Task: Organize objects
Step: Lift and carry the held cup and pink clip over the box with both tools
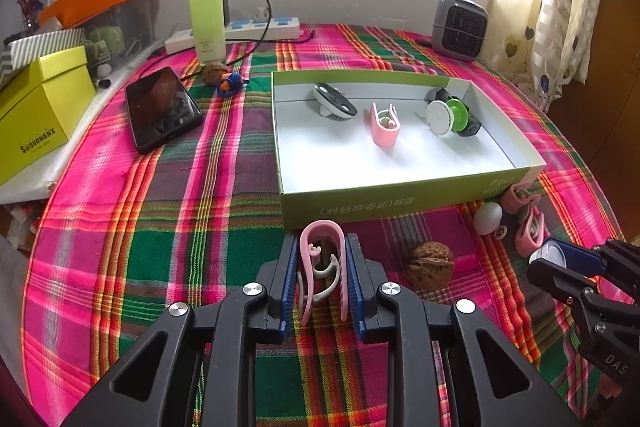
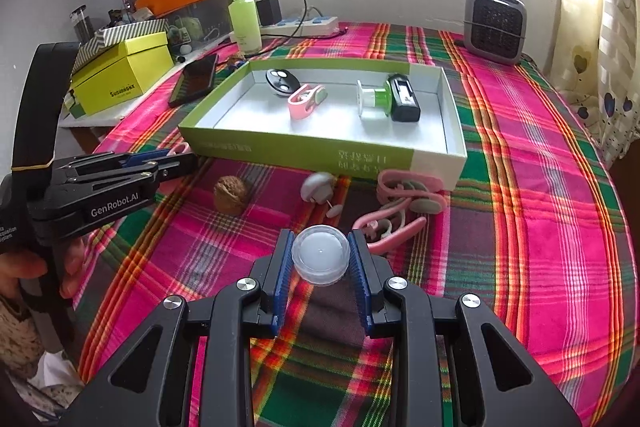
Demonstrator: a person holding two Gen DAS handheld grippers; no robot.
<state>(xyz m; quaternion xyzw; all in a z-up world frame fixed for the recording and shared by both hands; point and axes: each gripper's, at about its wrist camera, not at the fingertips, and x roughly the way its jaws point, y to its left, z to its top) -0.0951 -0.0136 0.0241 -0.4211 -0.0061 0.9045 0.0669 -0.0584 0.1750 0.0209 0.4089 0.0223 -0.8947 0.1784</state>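
A: What is the left gripper [image 1: 322, 273] doing?

B: It is clamping a pink clip [image 1: 320, 263] between its blue pads, the fingers narrowed onto the clip's two sides. It is hovering over the plaid tablecloth [image 1: 160, 227], just short of the near wall of the green-sided box [image 1: 400, 195].

A: And the right gripper [image 2: 320, 259]?

B: It is squeezing a small clear round container [image 2: 320, 254], pads pressing on both sides. It is also sitting in front of the box, with a walnut [image 2: 231, 195] lying on the cloth between the two tools.

A: What is lying inside the box?

B: A second pink clip [image 1: 384, 125] is resting mid-floor, a black-and-white oval item [image 1: 334, 101] to its left, a white and green spool [image 1: 448, 115] to its right, touching a black block [image 2: 404, 98].

A: Anything waiting outside?

B: Two more pink clips [image 2: 408, 193] and a small white bulb-like piece [image 2: 318, 187] are lying just beside the box's near wall.
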